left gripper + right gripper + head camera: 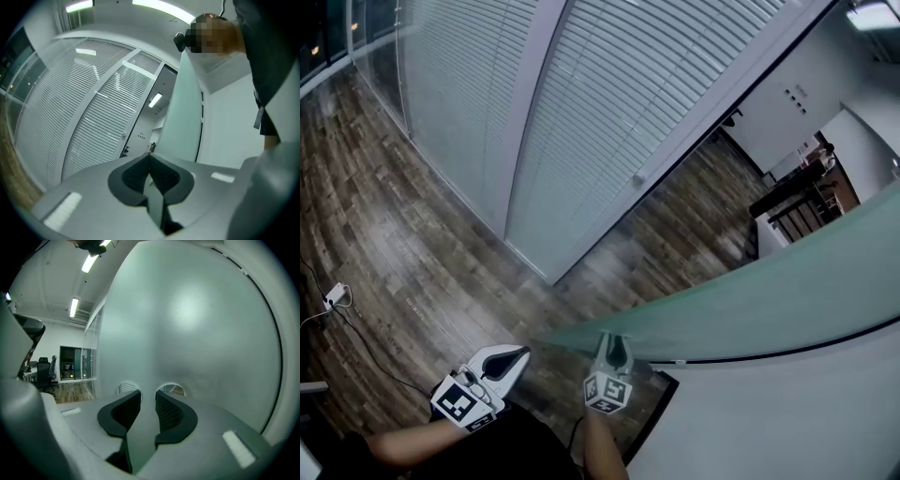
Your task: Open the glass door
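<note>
Right tongs [615, 349] are clenched on the glass door [769, 291], jaws held a narrow gap apart with frosted pane filling that gap. Seen from the head, the door is a pale green band that starts at the tongs near 6 o'clock and sweeps out toward 3 o'clock, swung clear of the black-edged frame [661, 398] beside it; the pane stands upright, its long axis vertical. Left tongs [511, 359] hang at 7 o'clock, clamped together on nothing and apart from the door. Wooden floor [403, 244] lies beneath, and a partition of white blinds [609, 103] stands at 12 o'clock.
</note>
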{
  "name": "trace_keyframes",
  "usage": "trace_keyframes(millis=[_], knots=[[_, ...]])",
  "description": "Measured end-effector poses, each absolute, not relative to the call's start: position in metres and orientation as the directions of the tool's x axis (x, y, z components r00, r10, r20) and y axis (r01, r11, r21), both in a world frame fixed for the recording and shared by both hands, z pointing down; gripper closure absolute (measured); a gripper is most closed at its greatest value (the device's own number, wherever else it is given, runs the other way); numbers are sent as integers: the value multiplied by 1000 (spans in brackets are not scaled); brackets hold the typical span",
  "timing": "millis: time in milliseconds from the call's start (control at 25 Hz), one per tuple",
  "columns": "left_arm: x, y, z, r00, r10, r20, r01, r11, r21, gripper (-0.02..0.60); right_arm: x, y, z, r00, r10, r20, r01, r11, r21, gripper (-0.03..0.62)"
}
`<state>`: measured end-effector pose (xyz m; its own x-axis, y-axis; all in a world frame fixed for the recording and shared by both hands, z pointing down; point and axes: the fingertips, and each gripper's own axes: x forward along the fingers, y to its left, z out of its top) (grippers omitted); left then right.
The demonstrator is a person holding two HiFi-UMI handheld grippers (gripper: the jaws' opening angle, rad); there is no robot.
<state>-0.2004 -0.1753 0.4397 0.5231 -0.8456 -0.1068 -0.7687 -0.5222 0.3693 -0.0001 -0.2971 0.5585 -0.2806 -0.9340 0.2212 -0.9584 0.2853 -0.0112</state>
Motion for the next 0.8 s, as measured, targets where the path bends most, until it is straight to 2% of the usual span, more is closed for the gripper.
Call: trace_keyframes(millis=[360,800], knots=[[-150,-90,446,615,-783,-100,-716,-606,347,581,4,-238,556,-301,-931,207,-952,305,-11,491],[-130,-16,454,652,-754,-87,-690,-637,344,581,26,-164,561,-267,-944,195,-963,271,-7,490]])
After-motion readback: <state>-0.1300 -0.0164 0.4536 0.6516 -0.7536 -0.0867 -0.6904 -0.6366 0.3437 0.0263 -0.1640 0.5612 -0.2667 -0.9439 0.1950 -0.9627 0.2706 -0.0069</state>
